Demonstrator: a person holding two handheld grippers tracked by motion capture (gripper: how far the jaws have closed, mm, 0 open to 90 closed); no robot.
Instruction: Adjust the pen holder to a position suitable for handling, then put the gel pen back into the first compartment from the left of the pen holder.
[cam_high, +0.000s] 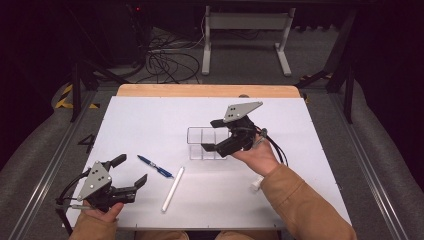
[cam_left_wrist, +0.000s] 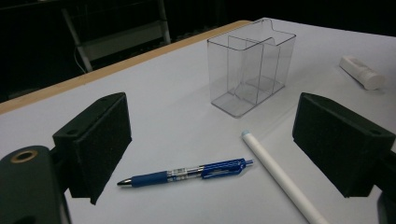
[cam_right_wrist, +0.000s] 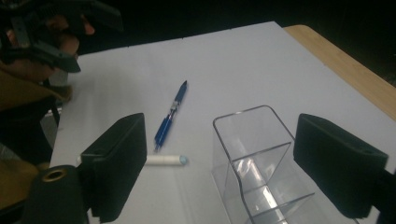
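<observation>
Both grippers sat with jaws spread, gripping nothing. The right gripper (cam_high: 218, 135) hovered mid-frame by the clear organizer (cam_high: 206, 144), probably to steady it, while the left gripper (cam_high: 132, 170), lower left, faced the blue pen (cam_high: 155, 166) and white tube (cam_high: 172, 188).

the white counter (cam_high: 150, 115) is evenly and brightly lit from above, while the room behind it falls to near black. shadows on it are faint and soft. the clear organizer (cam_left_wrist: 252, 70) catches pale streaks of glare along its walls. in both gripper views the near black jaws are dark, grainy and slightly soft, and the counter's edges lean and converge toward the frame borders.
</observation>
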